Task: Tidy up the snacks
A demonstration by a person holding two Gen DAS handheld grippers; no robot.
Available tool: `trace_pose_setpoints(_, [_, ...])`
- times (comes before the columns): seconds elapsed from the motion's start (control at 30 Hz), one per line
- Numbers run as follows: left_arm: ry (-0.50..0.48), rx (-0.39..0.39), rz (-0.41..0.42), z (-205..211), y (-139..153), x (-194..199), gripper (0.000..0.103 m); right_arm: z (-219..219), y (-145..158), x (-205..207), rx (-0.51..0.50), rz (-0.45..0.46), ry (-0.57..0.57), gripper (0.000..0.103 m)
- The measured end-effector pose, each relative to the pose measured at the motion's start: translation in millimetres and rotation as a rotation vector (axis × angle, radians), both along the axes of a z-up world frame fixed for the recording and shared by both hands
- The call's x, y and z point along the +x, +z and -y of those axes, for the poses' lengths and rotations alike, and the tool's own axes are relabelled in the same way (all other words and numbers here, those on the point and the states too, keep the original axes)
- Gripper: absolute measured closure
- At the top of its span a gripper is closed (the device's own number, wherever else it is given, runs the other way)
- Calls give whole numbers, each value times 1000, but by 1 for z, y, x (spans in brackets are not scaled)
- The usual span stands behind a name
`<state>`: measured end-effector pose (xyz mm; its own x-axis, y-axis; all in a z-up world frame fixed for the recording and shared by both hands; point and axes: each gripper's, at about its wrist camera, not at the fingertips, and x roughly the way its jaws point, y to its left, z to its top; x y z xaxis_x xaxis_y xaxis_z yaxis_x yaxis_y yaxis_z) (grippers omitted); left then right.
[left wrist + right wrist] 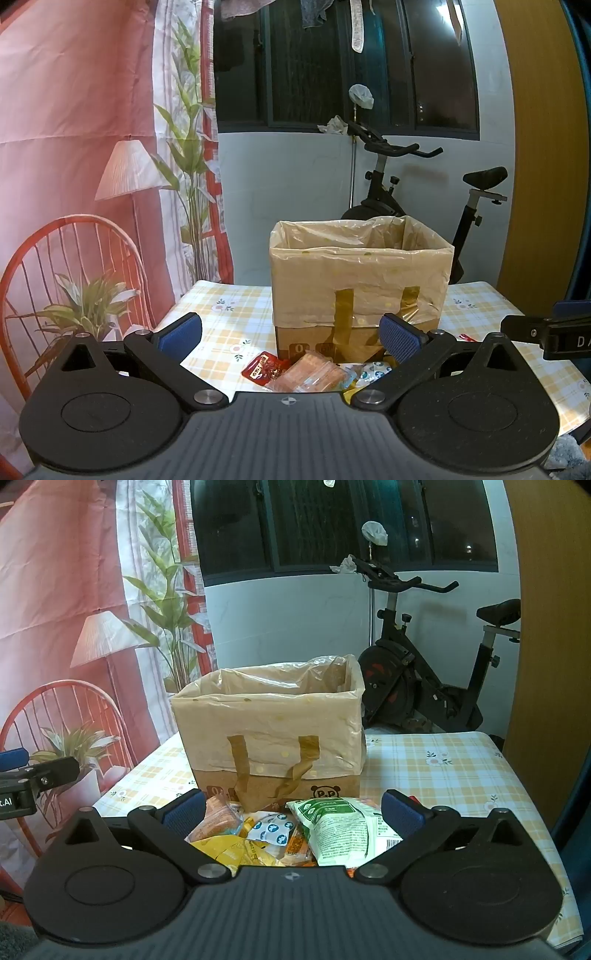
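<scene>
Checked yellow cloth covers the worktop [436, 771]. Near its far edge stands a cardboard box [269, 734] lined with plastic; snack packets [280, 830] lie heaped just before it. Left gripper [291, 338] and right gripper [293, 812] hover spread wide, holding nothing.

The lined box [273, 738] stands at 12 o'clock on the counter [436, 760] and blocks the way forward. Snack packets [295, 830] crowd just before it. The counter is free at 2 o'clock.
</scene>
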<state>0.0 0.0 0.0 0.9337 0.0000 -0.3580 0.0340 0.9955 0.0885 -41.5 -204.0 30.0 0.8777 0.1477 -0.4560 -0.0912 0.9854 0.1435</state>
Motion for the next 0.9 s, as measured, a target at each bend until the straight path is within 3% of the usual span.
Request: trace_pose_setpoints(0.9, [2,-3,-1,0,-1,1,0,-2,1,0,1,-4,0,0])
